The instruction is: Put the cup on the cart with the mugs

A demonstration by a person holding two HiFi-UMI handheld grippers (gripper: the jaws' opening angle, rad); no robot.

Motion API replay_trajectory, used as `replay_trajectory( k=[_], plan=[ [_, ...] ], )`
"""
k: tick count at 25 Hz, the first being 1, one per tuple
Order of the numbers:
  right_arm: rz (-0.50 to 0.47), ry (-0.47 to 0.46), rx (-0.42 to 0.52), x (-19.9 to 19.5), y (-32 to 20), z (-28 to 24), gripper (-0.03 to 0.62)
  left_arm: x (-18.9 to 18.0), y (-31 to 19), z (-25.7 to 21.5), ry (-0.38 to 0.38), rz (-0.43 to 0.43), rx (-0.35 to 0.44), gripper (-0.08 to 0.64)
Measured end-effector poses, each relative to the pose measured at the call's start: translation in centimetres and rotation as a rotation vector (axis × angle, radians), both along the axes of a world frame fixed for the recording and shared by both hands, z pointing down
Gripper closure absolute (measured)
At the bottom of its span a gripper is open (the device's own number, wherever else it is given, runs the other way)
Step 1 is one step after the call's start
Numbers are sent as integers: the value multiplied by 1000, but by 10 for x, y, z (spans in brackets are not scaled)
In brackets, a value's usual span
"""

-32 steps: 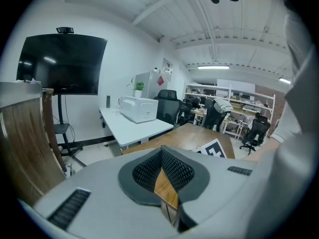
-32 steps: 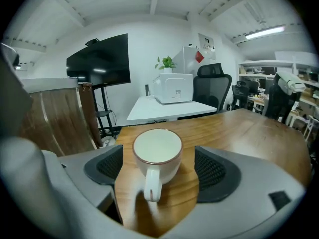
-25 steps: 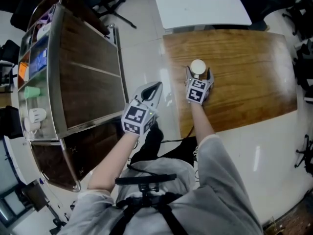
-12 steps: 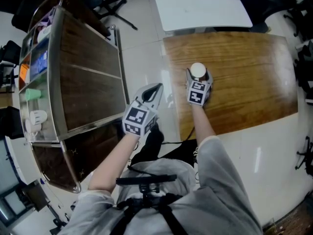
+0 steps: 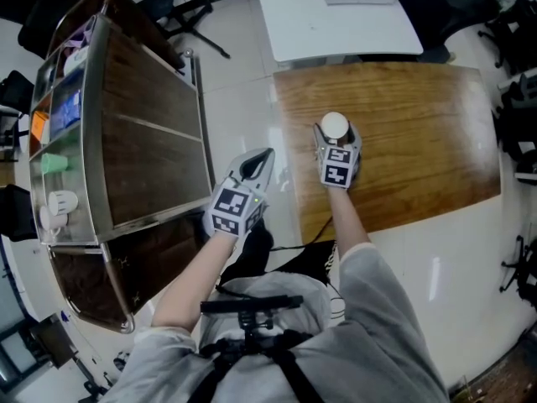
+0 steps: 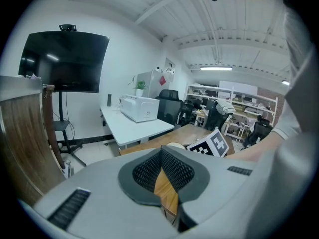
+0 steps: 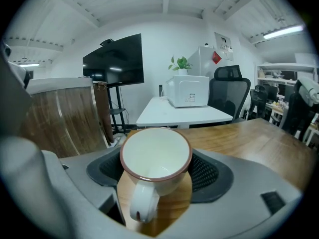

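Note:
A white cup [image 5: 334, 125] with a brown rim stands on the wooden table [image 5: 419, 133]. My right gripper [image 5: 336, 129] is shut on it. In the right gripper view the cup [image 7: 156, 158] sits between the two dark pads, which press on its sides, with its handle pointing toward the camera. I cannot tell if it is off the table. My left gripper [image 5: 262, 158] hangs shut and empty over the floor between the cart and the table, its pads [image 6: 149, 171] meeting at the tip. The wooden-topped cart [image 5: 151, 116] stands at the left with a white mug [image 5: 63, 200] on its lower shelf.
A green cup [image 5: 53, 162] and coloured boxes lie on the cart's lower shelf. A white table [image 5: 336, 15] with a white appliance [image 7: 188, 91] adjoins the wooden table's far edge. Office chairs stand at the right [image 5: 516, 23]. A metal rail [image 5: 200, 99] edges the cart.
The right gripper's jaws have come in against the cup's sides. The left gripper has hardly moved. The head view has shifted slightly.

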State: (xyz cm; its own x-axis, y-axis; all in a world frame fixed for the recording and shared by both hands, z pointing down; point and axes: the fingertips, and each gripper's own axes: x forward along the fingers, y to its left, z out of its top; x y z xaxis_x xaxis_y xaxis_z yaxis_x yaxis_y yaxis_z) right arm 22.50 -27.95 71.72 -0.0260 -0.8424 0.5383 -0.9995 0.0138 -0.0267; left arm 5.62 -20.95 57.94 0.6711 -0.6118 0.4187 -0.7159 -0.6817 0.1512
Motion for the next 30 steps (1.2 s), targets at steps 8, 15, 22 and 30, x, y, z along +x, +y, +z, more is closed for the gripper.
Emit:
replay_trajectory(
  k=[8,15,22,30],
  plan=[
    [-148,-28,26,-22,21,-79,196,-20,5,-27,35,-49,24,558],
    [-328,-2,64,-66,54,-151,196,-49,18,-55,26,-65,98,558],
    [-521,-9,90,-120,75,-199,196,-84,32,-88,27,-144,151,558],
    [-744,-40,162,-236,75,-259,195,-177,35,-136,29,-307,192,557]
  ],
)
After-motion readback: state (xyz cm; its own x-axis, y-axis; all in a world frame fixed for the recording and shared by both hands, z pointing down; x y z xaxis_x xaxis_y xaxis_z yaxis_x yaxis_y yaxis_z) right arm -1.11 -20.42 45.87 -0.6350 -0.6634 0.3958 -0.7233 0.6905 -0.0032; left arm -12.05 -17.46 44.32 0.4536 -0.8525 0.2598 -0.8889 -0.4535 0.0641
